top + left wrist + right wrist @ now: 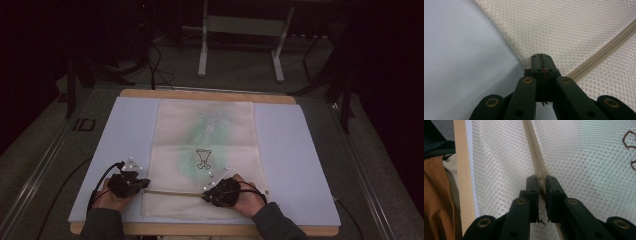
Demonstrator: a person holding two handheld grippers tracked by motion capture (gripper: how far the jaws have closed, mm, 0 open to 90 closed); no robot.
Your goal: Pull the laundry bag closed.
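Because a zipper slides only when the fabric around it is held taut, the two grippers sit at opposite ends of the mesh bag's (205,155) near seam, and each seems to have its own job. Nearest the person, the left gripper (131,183) has its jaws pressed together on the bag's left edge, right where the zipper (604,53) starts; from its own camera the closed tips bite the corner of the honeycomb mesh beside the pale blue mat (295,150), which looks like an anchoring hold. The right gripper (220,192) is farther along the same seam, its jaws pinching the zipper track itself, the tape running straight away from the tips in the right gripper view, probably at the slider, though the pull is hidden between them. The bag lies flat and lengthwise on the mat, zipper end toward the person, so that pulling runs sideways along the table's (210,93) near edge. Beyond the seam, a small dark drawing (202,157) and a green shape show through the mesh.
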